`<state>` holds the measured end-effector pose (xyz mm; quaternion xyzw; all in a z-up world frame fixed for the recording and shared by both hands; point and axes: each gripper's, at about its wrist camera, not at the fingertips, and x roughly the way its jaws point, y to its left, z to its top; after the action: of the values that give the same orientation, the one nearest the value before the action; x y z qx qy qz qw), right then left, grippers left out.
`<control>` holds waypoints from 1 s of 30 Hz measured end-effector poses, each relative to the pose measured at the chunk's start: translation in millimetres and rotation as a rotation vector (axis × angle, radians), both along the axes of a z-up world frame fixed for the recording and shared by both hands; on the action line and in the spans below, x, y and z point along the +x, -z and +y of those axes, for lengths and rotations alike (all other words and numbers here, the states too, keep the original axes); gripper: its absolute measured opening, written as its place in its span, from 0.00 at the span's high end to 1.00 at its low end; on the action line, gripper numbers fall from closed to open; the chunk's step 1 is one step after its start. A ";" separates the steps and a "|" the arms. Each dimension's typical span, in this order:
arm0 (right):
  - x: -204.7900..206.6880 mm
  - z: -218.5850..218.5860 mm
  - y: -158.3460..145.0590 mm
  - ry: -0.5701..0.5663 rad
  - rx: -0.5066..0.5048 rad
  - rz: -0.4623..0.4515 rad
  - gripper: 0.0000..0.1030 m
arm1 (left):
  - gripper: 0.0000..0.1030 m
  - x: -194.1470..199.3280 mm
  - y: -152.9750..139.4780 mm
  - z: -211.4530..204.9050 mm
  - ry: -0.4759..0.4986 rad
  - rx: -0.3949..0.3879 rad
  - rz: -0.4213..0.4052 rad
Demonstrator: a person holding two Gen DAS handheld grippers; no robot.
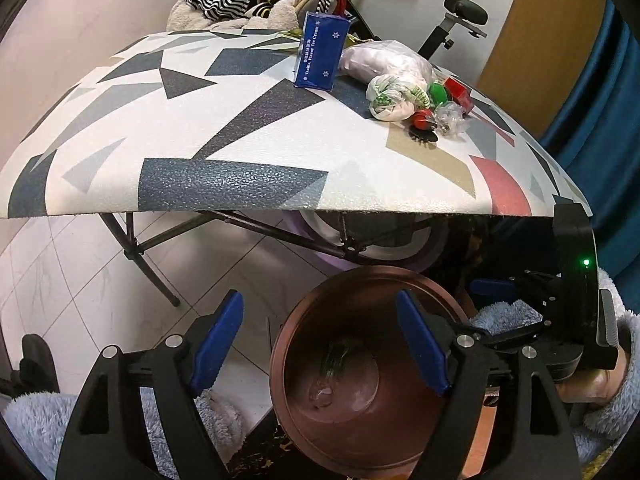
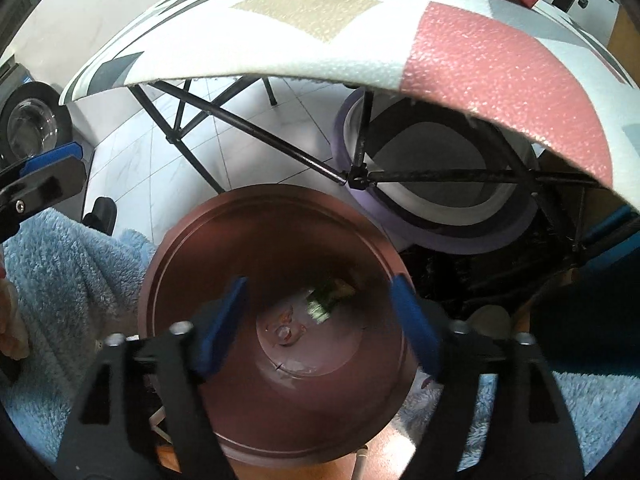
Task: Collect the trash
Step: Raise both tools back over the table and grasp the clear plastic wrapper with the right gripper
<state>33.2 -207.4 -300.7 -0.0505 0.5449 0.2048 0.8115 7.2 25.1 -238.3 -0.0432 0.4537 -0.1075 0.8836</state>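
Currently, left wrist view: left claw (image 1: 320,344) hanging released, empty, over round brown plastic trash bin (image 1: 296,344) below patterned table (image 1: 240,128), where blue ice-cream box (image 1: 320,54) and knotted white bag (image 1: 390,98) are waiting | right wrist view: right claw (image 2: 320,320) gaping empty above bin (image 2: 180,248), scraps lying inside.

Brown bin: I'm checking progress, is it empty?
No, the brown bin holds scraps at its bottom, including a green-and-white wrapper.
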 end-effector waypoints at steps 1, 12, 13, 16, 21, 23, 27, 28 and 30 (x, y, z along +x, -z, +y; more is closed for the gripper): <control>0.1 -0.1 -0.7 0.000 0.001 -0.003 0.10 | 0.25 -0.3 -0.2 0.3 -0.003 -0.001 -0.001; -6.7 -3.1 -21.4 -0.030 0.041 -0.085 0.06 | 0.22 -1.3 -7.4 7.8 -0.034 -0.023 -0.032; -7.9 -3.8 -24.8 -0.030 0.046 -0.100 0.06 | 0.21 -2.2 -9.4 8.2 -0.037 -0.025 -0.042; -10.4 -6.1 -35.6 -0.026 0.062 -0.156 0.06 | 0.20 -4.0 -15.5 9.0 -0.047 -0.024 -0.072; -13.8 -12.6 -54.6 -0.001 0.086 -0.262 0.06 | 0.14 -8.2 -29.0 10.9 -0.062 -0.023 -0.141; -15.1 -15.5 -63.0 0.008 0.101 -0.307 0.06 | 0.10 -9.5 -36.0 12.0 -0.065 -0.029 -0.172; -14.9 -20.9 -78.1 0.016 0.128 -0.373 0.05 | 0.06 -12.8 -50.6 12.1 -0.073 -0.025 -0.234; -15.1 -21.8 -80.7 0.019 0.130 -0.384 0.05 | 0.06 -13.5 -54.7 12.0 -0.074 -0.022 -0.251; -14.7 -24.9 -87.7 0.033 0.134 -0.416 0.05 | 0.06 -14.5 -60.5 11.5 -0.071 -0.018 -0.275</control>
<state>18.5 -232.3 -213.0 -0.0286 0.3516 0.2124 0.9113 -7.3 36.6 -177.8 -0.0521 0.3256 -0.0852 0.9402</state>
